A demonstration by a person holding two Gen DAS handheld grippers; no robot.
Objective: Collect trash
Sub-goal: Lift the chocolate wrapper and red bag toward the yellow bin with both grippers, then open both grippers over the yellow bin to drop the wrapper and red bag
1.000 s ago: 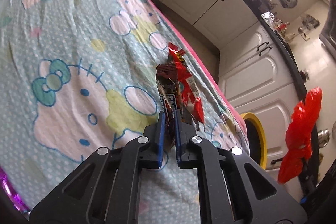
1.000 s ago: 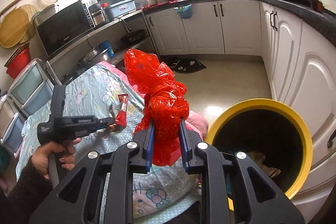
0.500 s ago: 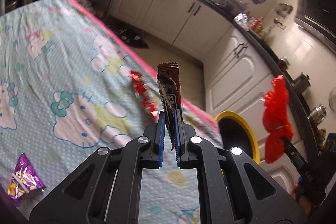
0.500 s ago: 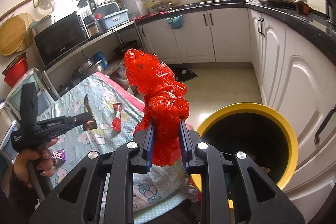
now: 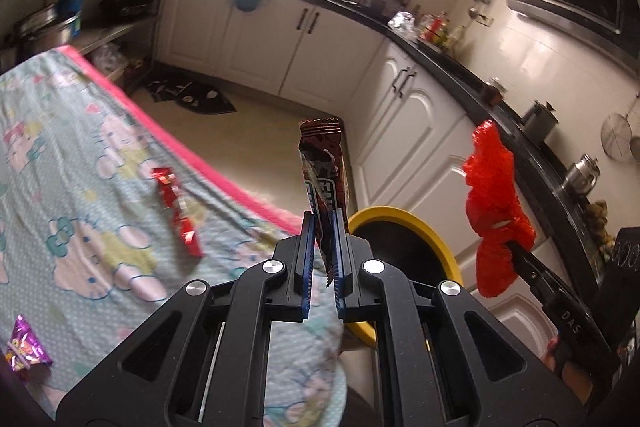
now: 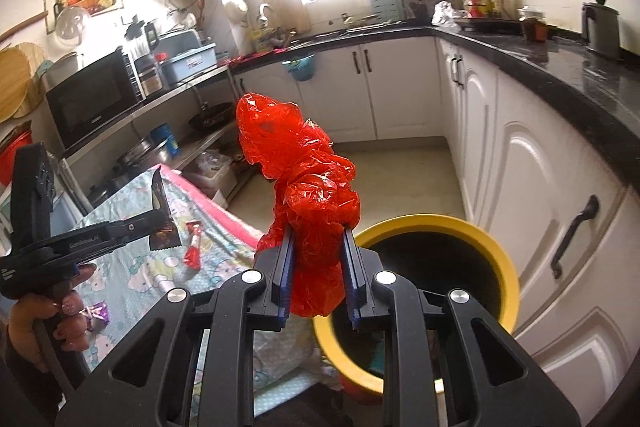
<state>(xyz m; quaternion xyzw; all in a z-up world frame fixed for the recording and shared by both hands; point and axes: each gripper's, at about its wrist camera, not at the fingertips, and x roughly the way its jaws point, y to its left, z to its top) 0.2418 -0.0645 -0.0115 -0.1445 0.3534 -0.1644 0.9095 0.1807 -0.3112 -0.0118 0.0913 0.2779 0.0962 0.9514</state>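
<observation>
So two bits of trash are already picked up and neither has been dropped yet. A brown foil snack-bar wrapper (image 5: 323,167) is pinched upright between the closed jaws of the left gripper (image 5: 323,259), held up off the table with its crimped top pointing up. A crumpled red plastic bag (image 6: 308,203) is clamped by the right gripper (image 6: 318,271), jaws closed on its lower half, the rest sticking up above the fingers.

The round bin with the yellow rim and black inside (image 6: 496,247) is standing on the floor just past the table's corner, next to the white cabinets. In the right wrist view the bag is seen near the rim, though whether it is actually over the opening can't be told. The wrapper looks a bit further off on the table side.

Still left on the mint cartoon-print tablecloth with the pink edge (image 5: 72,187): a long red shiny wrapper (image 5: 178,217) lying flat near the pink edge, and a small purple snack packet (image 5: 26,349) closer to the near corner. Something is sitting at the bottom of the bin, but it's too dark to make out.

So roughly halfway, probably: two pieces to be released into the bin, two more to be fetched.
</observation>
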